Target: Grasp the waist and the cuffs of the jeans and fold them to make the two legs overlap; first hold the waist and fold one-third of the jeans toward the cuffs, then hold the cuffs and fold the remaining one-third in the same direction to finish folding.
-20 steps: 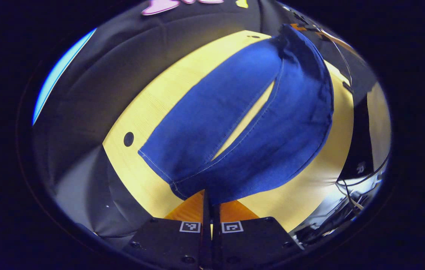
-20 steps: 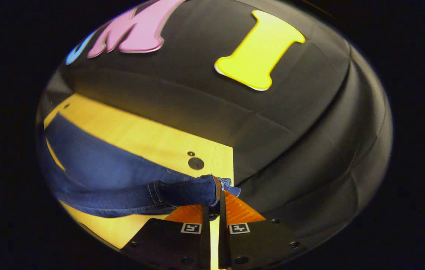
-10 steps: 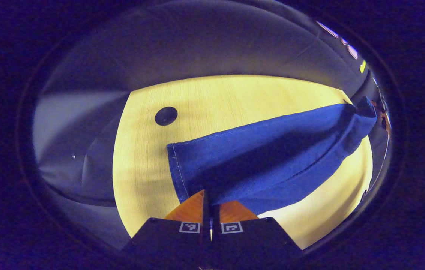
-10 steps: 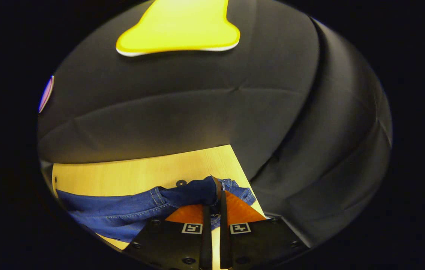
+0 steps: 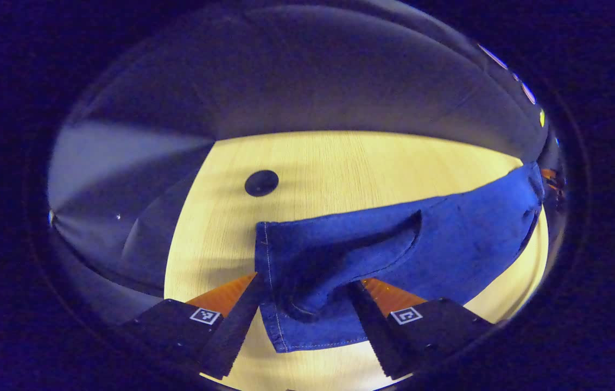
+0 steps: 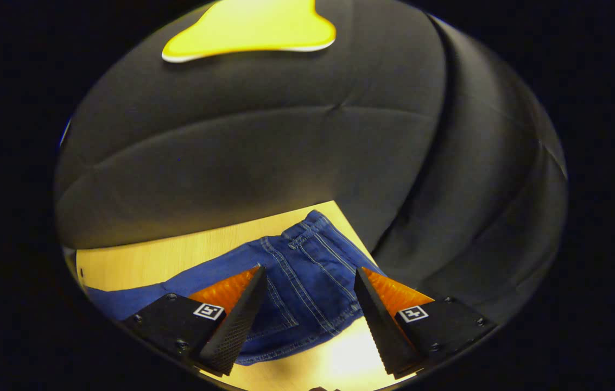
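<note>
In the left gripper view the jeans [image 5: 394, 244] are lying as a long band of blue denim across the pale wood-grain table [image 5: 340, 163], their weave looking soft and slightly mottled, with light stitching running along the hemmed cuffs [image 5: 285, 320] at the near end. The upper leg is resting on the lower one, its edge curling into a rounded fold near the middle, and a bump of cloth is rising between the fingers. A round dark hole [image 5: 261, 183] is showing in the table beyond the cuffs. The left gripper [image 5: 307, 309] is hovering over the cuffs with its jaws spread wide apart, gripping nothing; its ridged fingers [image 5: 231, 336] are flanking the cloth on both sides. In the right gripper view the waist [image 6: 307, 239] is lying flat near the table's corner, showing seams, 2 lines of contrast stitching and a belt loop. The right gripper [image 6: 307, 320] is likewise holding its jaws wide apart over the waist, clamping nothing.
</note>
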`<state>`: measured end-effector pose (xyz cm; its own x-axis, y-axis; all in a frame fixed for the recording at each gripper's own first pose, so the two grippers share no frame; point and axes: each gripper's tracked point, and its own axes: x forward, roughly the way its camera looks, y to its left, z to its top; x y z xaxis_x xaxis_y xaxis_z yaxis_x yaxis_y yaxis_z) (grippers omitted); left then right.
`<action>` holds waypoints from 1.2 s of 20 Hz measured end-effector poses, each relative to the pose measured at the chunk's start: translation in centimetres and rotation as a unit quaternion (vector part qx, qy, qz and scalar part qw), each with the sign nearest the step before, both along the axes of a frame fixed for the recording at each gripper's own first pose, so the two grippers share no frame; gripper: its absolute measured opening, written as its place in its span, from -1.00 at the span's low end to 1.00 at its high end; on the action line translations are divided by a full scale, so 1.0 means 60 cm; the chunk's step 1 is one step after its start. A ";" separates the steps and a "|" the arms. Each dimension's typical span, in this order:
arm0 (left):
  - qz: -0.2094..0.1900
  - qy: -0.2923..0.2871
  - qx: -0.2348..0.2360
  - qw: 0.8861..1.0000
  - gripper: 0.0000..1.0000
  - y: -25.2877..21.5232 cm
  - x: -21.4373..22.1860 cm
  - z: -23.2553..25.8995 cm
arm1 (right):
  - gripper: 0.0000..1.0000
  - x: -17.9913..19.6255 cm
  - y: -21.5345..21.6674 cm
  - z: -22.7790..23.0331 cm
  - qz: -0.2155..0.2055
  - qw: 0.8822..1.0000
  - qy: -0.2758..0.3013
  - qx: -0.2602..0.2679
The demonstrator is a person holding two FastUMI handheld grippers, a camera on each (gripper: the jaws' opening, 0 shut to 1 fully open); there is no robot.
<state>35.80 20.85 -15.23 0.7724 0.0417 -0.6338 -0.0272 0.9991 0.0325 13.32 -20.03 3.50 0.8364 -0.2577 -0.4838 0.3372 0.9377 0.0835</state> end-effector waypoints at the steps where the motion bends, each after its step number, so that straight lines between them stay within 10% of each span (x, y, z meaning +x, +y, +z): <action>1: 0.011 -0.036 -0.008 0.999 0.95 0.001 -0.004 0.025 | 0.99 -0.024 0.000 0.018 -0.003 1.000 -0.012 -0.008; 10: 0.005 -0.264 -0.038 0.964 0.94 -0.027 -0.038 0.155 | 0.98 -0.096 -0.010 -0.010 -0.060 0.997 -0.032 0.038; 24: -0.046 -0.225 -0.118 0.966 0.94 -0.040 -0.004 0.116 | 0.89 -0.033 -0.063 -0.086 -0.144 0.967 -0.070 0.196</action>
